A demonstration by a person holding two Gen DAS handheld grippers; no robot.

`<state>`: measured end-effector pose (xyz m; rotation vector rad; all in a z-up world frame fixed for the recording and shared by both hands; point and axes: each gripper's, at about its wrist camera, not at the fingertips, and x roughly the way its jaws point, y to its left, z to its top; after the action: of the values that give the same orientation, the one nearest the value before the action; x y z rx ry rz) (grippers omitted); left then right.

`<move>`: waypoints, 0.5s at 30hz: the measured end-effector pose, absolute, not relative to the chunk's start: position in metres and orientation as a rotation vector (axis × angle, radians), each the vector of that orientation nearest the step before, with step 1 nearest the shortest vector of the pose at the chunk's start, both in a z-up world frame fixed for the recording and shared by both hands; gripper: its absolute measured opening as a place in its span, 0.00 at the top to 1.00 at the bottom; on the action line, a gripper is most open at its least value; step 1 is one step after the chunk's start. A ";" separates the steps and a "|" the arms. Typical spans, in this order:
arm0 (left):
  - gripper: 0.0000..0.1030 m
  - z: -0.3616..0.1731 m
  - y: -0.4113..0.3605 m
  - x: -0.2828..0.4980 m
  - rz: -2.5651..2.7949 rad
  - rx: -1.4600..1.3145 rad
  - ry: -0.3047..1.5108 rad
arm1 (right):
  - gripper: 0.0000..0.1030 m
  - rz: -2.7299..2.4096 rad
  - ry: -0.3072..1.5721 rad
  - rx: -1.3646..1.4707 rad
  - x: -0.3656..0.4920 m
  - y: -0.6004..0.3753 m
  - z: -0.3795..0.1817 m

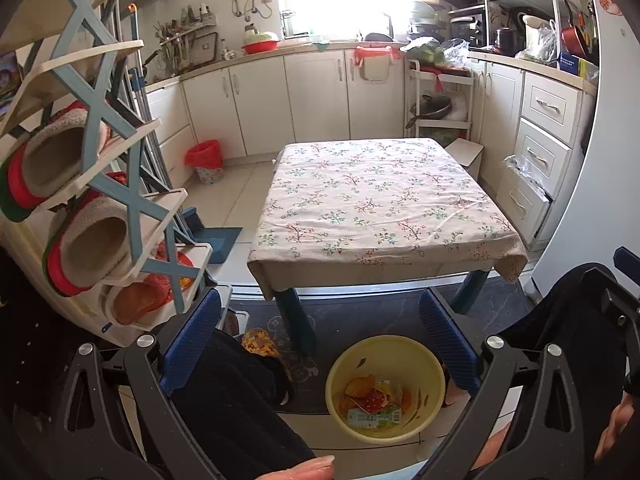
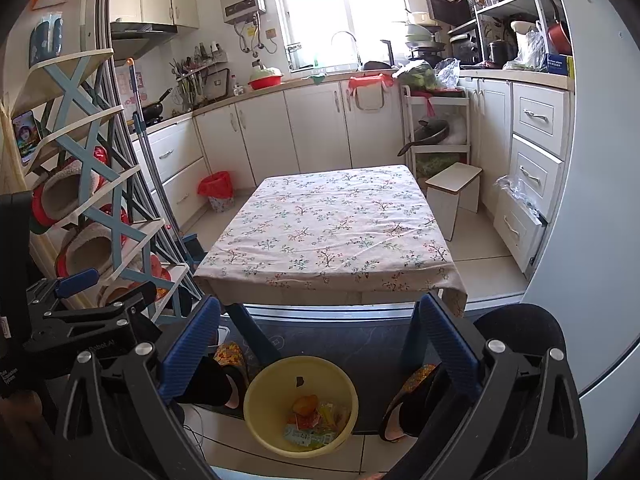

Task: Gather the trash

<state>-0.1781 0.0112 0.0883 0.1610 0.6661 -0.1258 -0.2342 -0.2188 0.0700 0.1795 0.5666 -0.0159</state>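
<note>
A yellow bowl-shaped bin (image 1: 340,408) stands on the floor in front of a low table (image 1: 380,200) with a floral cloth. It holds trash (image 1: 374,402): orange peel, a red wrapper and a green-white packet. It also shows in the right wrist view (image 2: 264,420) with the trash (image 2: 314,418) inside. My left gripper (image 1: 320,344) is open and empty, held above the bin. My right gripper (image 2: 320,348) is open and empty, also above the bin. The tabletop (image 2: 332,224) carries nothing.
A shoe rack (image 1: 100,200) with slippers stands at the left. A red-lined waste bin (image 1: 206,160) sits by the cabinets. A small white stool (image 2: 454,190) is right of the table. A dustpan (image 1: 224,240) lies on the floor. The person's feet in slippers (image 2: 412,400) flank the yellow bin.
</note>
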 end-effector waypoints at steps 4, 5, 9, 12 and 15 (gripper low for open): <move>0.08 0.091 0.009 -0.182 -0.116 0.176 0.648 | 0.07 -0.017 0.563 0.178 -0.235 -0.218 0.071; 0.08 0.091 0.009 -0.183 -0.115 0.182 0.643 | 0.07 -0.016 0.563 0.177 -0.236 -0.218 0.071; 0.08 0.092 0.008 -0.184 -0.117 0.176 0.643 | 0.07 -0.016 0.557 0.173 -0.236 -0.217 0.072; 0.08 0.094 0.009 -0.185 -0.115 0.167 0.642 | 0.07 -0.013 0.555 0.171 -0.238 -0.216 0.073; 0.08 0.095 0.009 -0.185 -0.115 0.162 0.639 | 0.07 -0.011 0.556 0.170 -0.238 -0.215 0.073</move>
<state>-0.1850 0.0095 0.0953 0.1620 0.6393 -0.1153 -0.2378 -0.2154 0.0727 0.1701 0.5556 -0.0114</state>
